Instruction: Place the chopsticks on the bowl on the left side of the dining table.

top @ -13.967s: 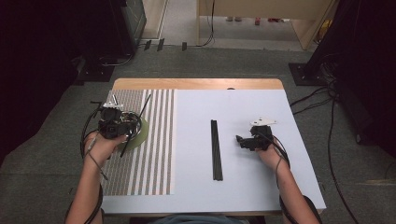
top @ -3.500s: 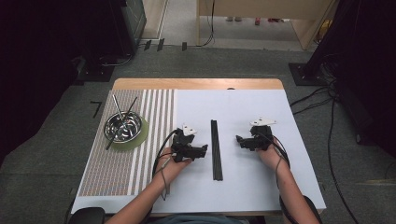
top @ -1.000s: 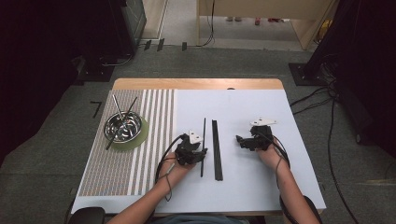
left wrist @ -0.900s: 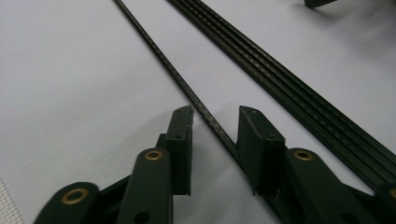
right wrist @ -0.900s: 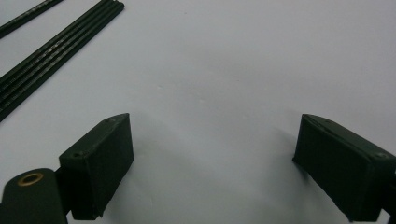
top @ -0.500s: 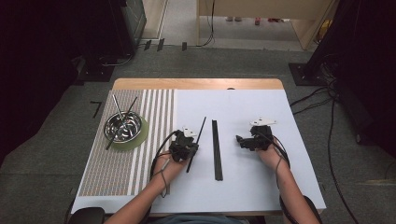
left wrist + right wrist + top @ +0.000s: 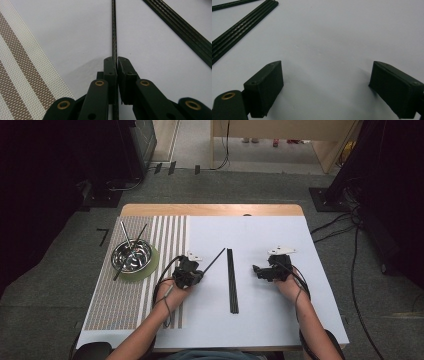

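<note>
Black and thin, a carbon-weave rod sits pinched between the closed jaws of the left tongs, running straight out ahead of them and back under their linkage. In the high view the left tongs hold this rod slanting away toward the far right, its free end just short of the bundle of long black rods lying lengthwise on the white bench. That bundle lies between the two tongs, nearer the left pair's tip. The right tongs rest low over the bench with jaws spread wide and nothing between them; from the right tongs, the bundle crosses the far left corner. Left of the left tongs lies a brown-and-white striped mat, and beyond them on it a shiny steel bowl on a pale green round coaster, two thin rods leaning in the bowl.
</note>
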A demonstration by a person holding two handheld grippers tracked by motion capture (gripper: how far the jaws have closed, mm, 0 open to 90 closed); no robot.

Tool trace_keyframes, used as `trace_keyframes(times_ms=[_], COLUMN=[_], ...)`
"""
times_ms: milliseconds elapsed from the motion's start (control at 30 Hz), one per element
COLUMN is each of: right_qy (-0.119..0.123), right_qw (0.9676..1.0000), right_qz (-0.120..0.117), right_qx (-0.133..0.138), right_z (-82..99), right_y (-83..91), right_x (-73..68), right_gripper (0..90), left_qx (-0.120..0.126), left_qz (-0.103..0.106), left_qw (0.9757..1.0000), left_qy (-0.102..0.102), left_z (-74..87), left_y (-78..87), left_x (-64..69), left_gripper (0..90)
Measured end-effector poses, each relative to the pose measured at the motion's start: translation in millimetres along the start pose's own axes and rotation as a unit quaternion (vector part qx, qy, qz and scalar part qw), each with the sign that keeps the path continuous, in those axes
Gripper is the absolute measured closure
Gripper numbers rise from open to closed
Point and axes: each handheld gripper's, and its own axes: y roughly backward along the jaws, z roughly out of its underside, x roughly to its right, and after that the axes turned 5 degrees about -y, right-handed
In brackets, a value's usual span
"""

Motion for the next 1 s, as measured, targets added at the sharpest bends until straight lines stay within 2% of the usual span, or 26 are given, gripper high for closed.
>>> trace_keyframes(times_ms=[167, 200, 233, 367, 500, 667, 1000], right_qy=[0.000, 0.000, 0.000, -0.001, -0.001, -0.001, -0.002], right_qw=[1.0000, 1.0000, 1.0000, 1.0000, 1.0000, 1.0000, 1.0000], right_qz=[0.000, 0.000, 0.000, 0.000, -0.001, 0.000, 0.000], right_qx=[0.000, 0.000, 0.000, -0.001, -0.001, 0.000, 0.000], right_z=[0.0, 0.0, 0.0, -0.2, -0.2, 0.0, 0.0], right_y=[0.0, 0.0, 0.0, 0.1, 0.0, 0.0, 0.0], right_x=[-0.1, -0.1, -0.1, 0.0, -0.1, -0.2, -0.3], right_gripper=[11.1, 11.1, 11.1, 11.1, 11.1, 11.1, 11.1], left_qx=[0.008, 0.009, 0.009, 0.004, 0.002, 0.004, 0.011], left_qz=[-0.006, -0.011, -0.011, 0.006, 0.004, 0.011, 0.012], left_qw=[0.9999, 0.9997, 0.9997, 1.0000, 0.9999, 0.9999, 0.9999], left_qy=[-0.007, -0.019, -0.019, -0.001, -0.012, -0.008, 0.002], left_z=[2.6, 3.0, 3.0, 1.0, 0.0, -1.0, -4.5], left_y=[-0.2, -0.2, -0.2, 0.2, 0.4, 3.1, 12.6], left_x=[1.9, 3.6, 3.6, -1.4, -0.4, -4.0, -10.3], left_gripper=[86.4, 86.5, 86.6, 87.0, 87.3, 87.4, 87.4])
